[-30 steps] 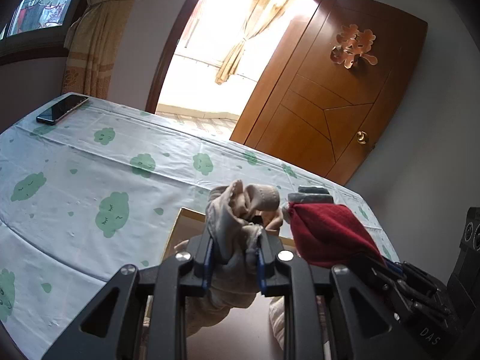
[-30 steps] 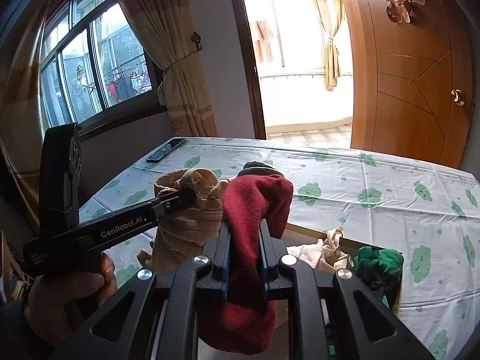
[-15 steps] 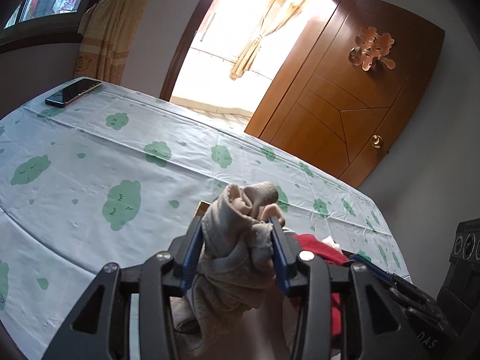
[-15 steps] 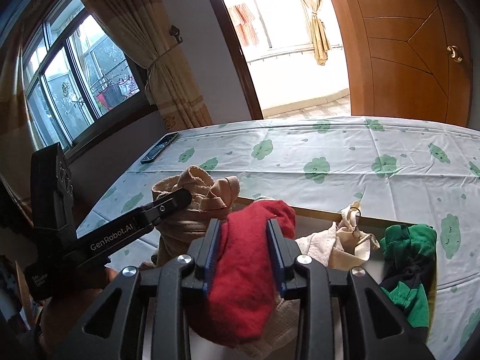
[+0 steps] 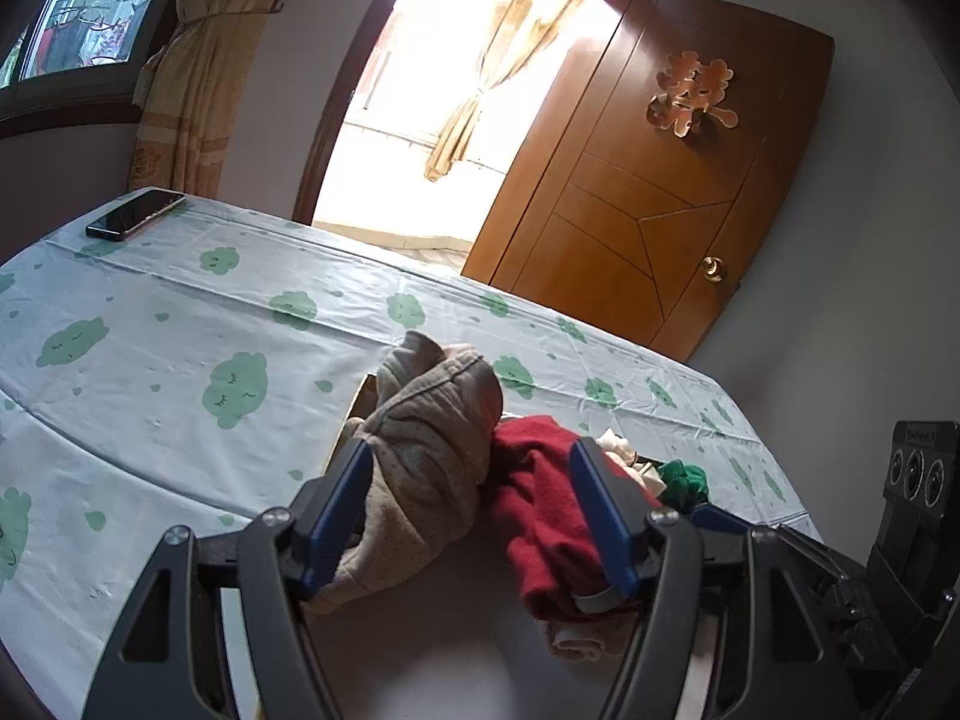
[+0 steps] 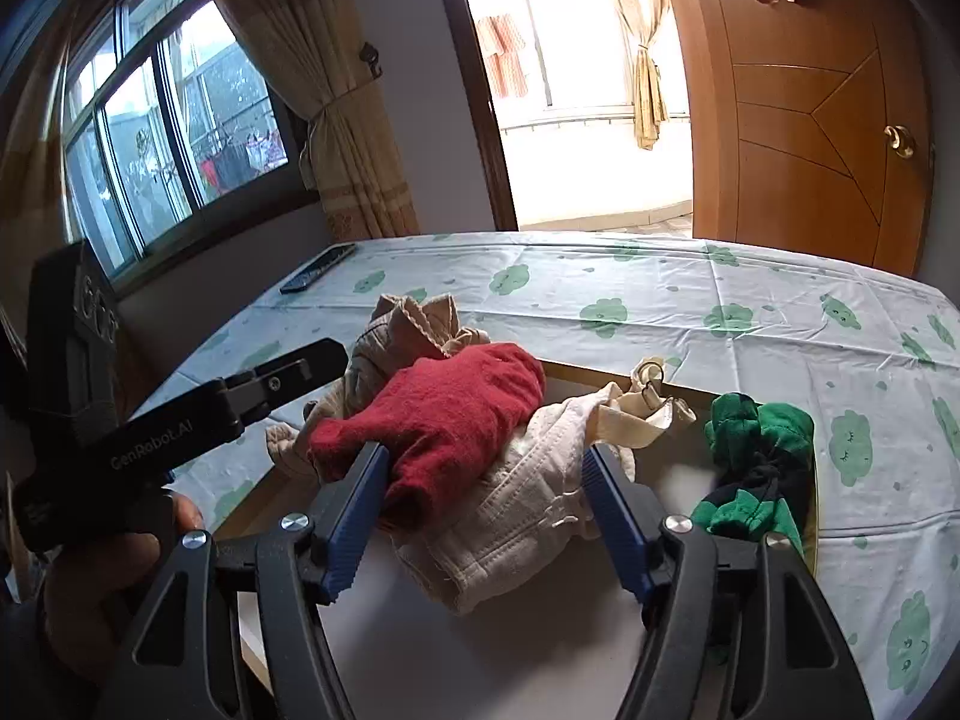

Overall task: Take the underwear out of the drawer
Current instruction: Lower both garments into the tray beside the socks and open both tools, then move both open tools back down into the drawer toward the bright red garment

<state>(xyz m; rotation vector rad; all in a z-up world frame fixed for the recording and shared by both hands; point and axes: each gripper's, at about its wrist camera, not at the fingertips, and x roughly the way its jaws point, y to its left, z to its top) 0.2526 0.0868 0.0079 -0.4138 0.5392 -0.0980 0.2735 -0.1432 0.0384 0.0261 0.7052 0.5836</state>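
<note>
Right wrist view: right gripper [image 6: 483, 477] jaws are opening, releasing the soft red fleece garment [image 6: 447, 414]. Left gripper [image 5: 471, 489] jaws are likewise opening off the crumpled beige knit underwear [image 5: 429, 450]. Judged a release step; next calls for lifting clear of both.

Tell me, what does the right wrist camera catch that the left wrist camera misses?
Only the right wrist view shows the cream garment spread out whole and the person's hand holding the left gripper. Only the left wrist view shows the whole gold ornament on the door. Both show the beige underwear, the red underwear, the green garment and the phone on the cloud-print cloth. Both grippers' jaws are opening, nothing clamped.
</note>
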